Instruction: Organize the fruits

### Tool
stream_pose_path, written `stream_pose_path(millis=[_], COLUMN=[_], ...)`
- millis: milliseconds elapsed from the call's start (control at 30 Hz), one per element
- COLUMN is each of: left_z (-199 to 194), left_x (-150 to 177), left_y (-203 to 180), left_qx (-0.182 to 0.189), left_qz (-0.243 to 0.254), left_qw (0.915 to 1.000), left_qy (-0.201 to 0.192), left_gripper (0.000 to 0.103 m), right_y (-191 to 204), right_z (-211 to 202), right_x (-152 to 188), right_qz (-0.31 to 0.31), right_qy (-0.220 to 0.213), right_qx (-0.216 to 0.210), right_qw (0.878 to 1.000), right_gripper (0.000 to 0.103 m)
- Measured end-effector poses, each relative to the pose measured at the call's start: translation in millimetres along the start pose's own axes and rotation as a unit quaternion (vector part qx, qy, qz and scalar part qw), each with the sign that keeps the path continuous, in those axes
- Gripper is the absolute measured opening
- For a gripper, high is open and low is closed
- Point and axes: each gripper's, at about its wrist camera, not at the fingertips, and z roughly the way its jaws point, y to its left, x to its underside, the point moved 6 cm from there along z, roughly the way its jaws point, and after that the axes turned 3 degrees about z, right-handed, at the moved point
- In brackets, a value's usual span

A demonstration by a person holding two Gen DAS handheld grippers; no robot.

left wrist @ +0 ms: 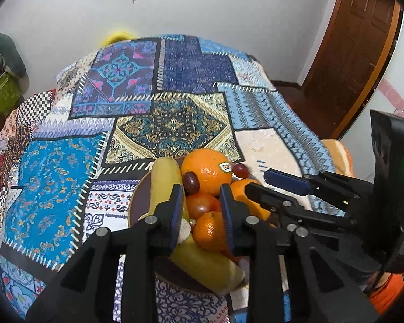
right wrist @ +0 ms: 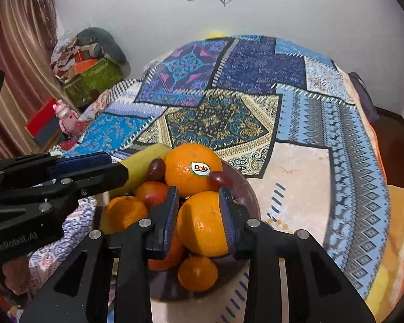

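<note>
A brown bowl (left wrist: pixel 134 202) of fruit sits on a patchwork cloth. It holds a large orange with a sticker (left wrist: pixel 206 171), two bananas (left wrist: pixel 164 183), dark grapes (left wrist: pixel 190 181), a red apple (left wrist: pixel 200 204) and small oranges. My left gripper (left wrist: pixel 202 215) is around a small orange (left wrist: pixel 208 231), its pads touching the sides. My right gripper (right wrist: pixel 199 219) is shut on an orange (right wrist: pixel 202 224) above the bowl (right wrist: pixel 251 199). The stickered orange (right wrist: pixel 192 169) lies just beyond it. The right gripper also shows in the left wrist view (left wrist: pixel 258 185).
The patterned cloth (left wrist: pixel 175 123) covers a round table that drops off at the far and right edges. A wooden door (left wrist: pixel 358 53) stands at the right. Boxes and a pink toy (right wrist: pixel 67 118) are piled at the left by a curtain.
</note>
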Motion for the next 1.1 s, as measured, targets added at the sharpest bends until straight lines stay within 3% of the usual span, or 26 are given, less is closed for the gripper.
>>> stream_pose_path(millis=[333, 633, 833, 967, 1100], left_z=[-102, -219, -284, -315, -334], left_x=[-2, 9, 28, 42, 53], left_y=[-15, -41, -58, -71, -81], left_qx=[-0.019, -0.031, -0.045, -0.058, -0.065], left_qz=[0.007, 0.022, 0.033, 0.049, 0.056], left_qw=[0.9957, 0.9798, 0.9646, 0.9536, 0.9476], left_qy=[-0.090, -0.197, -0.258, -0.291, -0.308], left_gripper=[0.028, 0.030, 0.042, 0.056, 0.063], right_y=[24, 60, 87, 102, 109], right_z=[-94, -198, -253, -277, -288], right_x=[-10, -13, 0, 11, 20], right_qz=[-0.018, -0.027, -0.034, -0.040, -0.045], right_qy=[-0.078, -0.175, -0.230, -0.257, -0.275], right_qx=[0.007, 0.010, 0.014, 0.019, 0.029], right_qw=[0.997, 0.984, 0.973, 0.965, 0.960], right_gripper=[0.028, 0.034, 0.043, 0.049, 0.063])
